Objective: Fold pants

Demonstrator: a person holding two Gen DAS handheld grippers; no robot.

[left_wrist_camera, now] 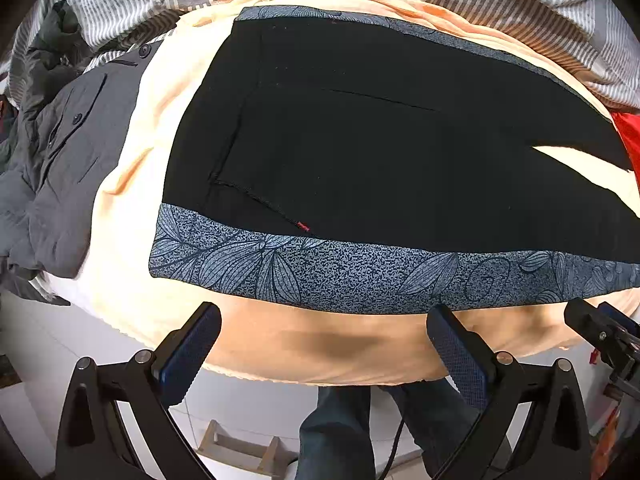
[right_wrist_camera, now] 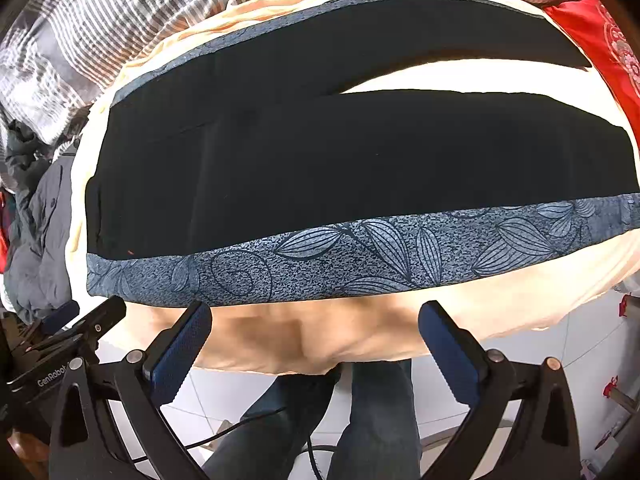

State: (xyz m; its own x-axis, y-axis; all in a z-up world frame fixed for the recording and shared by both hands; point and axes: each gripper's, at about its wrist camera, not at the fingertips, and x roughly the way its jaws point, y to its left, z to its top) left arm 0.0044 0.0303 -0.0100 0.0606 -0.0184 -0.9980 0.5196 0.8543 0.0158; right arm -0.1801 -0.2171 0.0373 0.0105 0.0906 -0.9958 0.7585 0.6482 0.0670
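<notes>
Flat, the pants (right_wrist_camera: 320, 160) lie crosswise, legs rightward, both claws (left_wrist_camera: 324, 332) (right_wrist_camera: 316, 328) wide, empty.

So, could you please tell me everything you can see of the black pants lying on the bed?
The black pants lie spread flat on the peach sheet, unfolded, with the two legs parted by a narrow wedge of sheet. The fabric looks matte and smooth. A blue-grey band printed with leaves runs down the near outer side, another along the far side. A stitched pocket outline ends in a small red mark. Neither gripper touches them; both sets of jaws stand open just short of the near band.
</notes>
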